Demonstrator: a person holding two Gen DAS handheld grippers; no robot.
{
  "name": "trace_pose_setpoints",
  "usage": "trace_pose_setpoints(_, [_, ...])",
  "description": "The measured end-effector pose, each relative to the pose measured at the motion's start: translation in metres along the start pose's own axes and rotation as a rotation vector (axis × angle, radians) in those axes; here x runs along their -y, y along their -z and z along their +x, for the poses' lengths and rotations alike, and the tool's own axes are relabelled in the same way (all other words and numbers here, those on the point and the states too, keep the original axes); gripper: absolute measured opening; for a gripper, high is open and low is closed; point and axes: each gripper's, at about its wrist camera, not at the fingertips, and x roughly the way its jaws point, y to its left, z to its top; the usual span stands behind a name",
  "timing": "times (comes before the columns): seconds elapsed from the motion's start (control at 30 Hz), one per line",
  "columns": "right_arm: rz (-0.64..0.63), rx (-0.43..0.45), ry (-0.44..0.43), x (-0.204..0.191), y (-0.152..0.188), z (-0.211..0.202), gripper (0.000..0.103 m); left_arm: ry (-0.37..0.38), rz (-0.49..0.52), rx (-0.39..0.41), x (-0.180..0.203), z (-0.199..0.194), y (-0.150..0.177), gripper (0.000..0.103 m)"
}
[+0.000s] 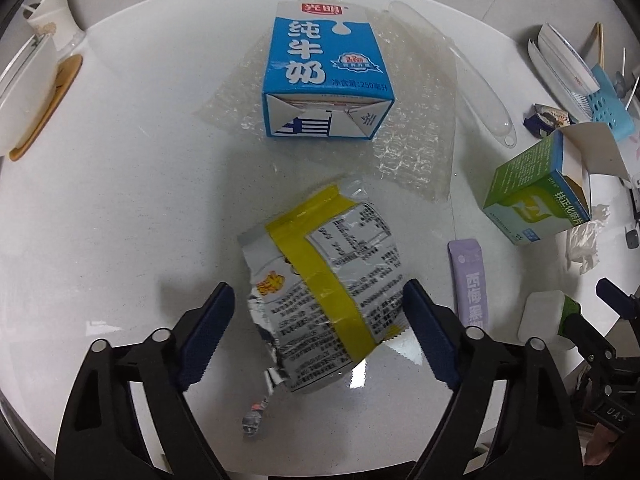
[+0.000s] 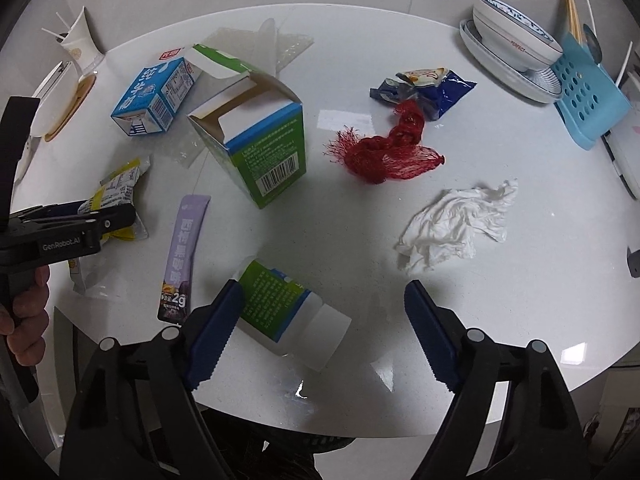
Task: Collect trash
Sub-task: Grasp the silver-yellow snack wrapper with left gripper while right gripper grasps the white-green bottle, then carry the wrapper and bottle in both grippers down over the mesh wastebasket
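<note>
A crumpled yellow and silver snack wrapper [image 1: 320,292] lies on the white table between the fingers of my open left gripper [image 1: 318,316]; it also shows in the right wrist view [image 2: 116,192]. A blue milk carton [image 1: 324,76] lies on bubble wrap [image 1: 416,132] beyond it. My right gripper [image 2: 320,324] is open around a white pill bottle with a green label [image 2: 288,312] lying on its side; its left finger [image 2: 216,336] touches the bottle. A green box [image 2: 256,136], purple sachet [image 2: 182,256], red net [image 2: 384,148], white tissue [image 2: 456,224] and blue wrapper [image 2: 428,88] lie around.
Bowls on a plate [image 2: 516,52] and a blue rack [image 2: 588,92] stand at the back right. A white cup with sticks [image 2: 78,44] and a tray [image 2: 52,96] stand at the far left. The table's front edge [image 2: 360,428] is close below my right gripper.
</note>
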Motion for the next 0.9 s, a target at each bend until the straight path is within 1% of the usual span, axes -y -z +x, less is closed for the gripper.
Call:
trace_pose_setpoints(0.03, [-0.008, 0.0, -0.003, -0.001, 0.0, 0.0, 0.075, 0.001, 0.001, -0.003, 0.001, 0.001, 0.0, 0.076])
trace_pose_setpoints(0.07, [-0.016, -0.001, -0.009, -0.003, 0.0, -0.001, 0.074, -0.002, 0.001, -0.004, 0.001, 0.002, 0.0, 0.076])
trace_pose_setpoints(0.17, [-0.048, -0.003, -0.031, -0.009, 0.003, -0.001, 0.074, -0.011, 0.01, 0.002, 0.004, 0.003, 0.0, 0.07])
trace_pose_setpoints(0.23, [-0.061, -0.003, -0.041, -0.013, 0.004, 0.0, 0.074, -0.015, 0.013, 0.001, 0.004, 0.0, -0.002, 0.062])
trace_pose_setpoints(0.27, [-0.063, -0.007, -0.048, -0.014, 0.004, 0.0, 0.074, -0.012, 0.013, 0.001, 0.004, 0.0, -0.002, 0.06])
trace_pose_setpoints(0.37, [-0.07, -0.021, -0.05, -0.019, 0.006, 0.002, 0.073, -0.001, 0.007, 0.0, 0.001, -0.003, -0.004, 0.046])
trace_pose_setpoints(0.4, [-0.074, -0.025, -0.056, -0.02, 0.006, 0.002, 0.071, 0.005, 0.006, 0.002, -0.001, -0.004, -0.003, 0.037])
trace_pose_setpoints(0.43, [-0.079, -0.027, -0.061, -0.022, 0.007, 0.003, 0.069, 0.009, 0.003, 0.002, -0.002, -0.004, -0.004, 0.031])
trace_pose_setpoints(0.5, [-0.081, -0.033, -0.06, -0.024, 0.009, 0.004, 0.064, 0.021, 0.0, 0.003, -0.002, -0.005, -0.005, 0.025])
trace_pose_setpoints(0.57, [-0.073, -0.039, -0.068, -0.024, 0.01, 0.006, 0.058, 0.021, -0.002, 0.007, -0.003, -0.006, -0.005, 0.023])
trace_pose_setpoints(0.63, [-0.066, -0.039, -0.064, -0.024, 0.01, 0.006, 0.048, 0.027, -0.006, 0.01, -0.004, -0.007, -0.005, 0.022])
trace_pose_setpoints(0.7, [-0.058, -0.036, -0.071, -0.022, 0.011, 0.005, 0.045, 0.032, -0.008, 0.014, -0.007, -0.01, -0.005, 0.021])
trace_pose_setpoints(0.9, [-0.037, -0.021, -0.07, -0.019, 0.012, 0.001, 0.045, 0.028, -0.003, 0.032, -0.009, -0.018, 0.001, 0.019])
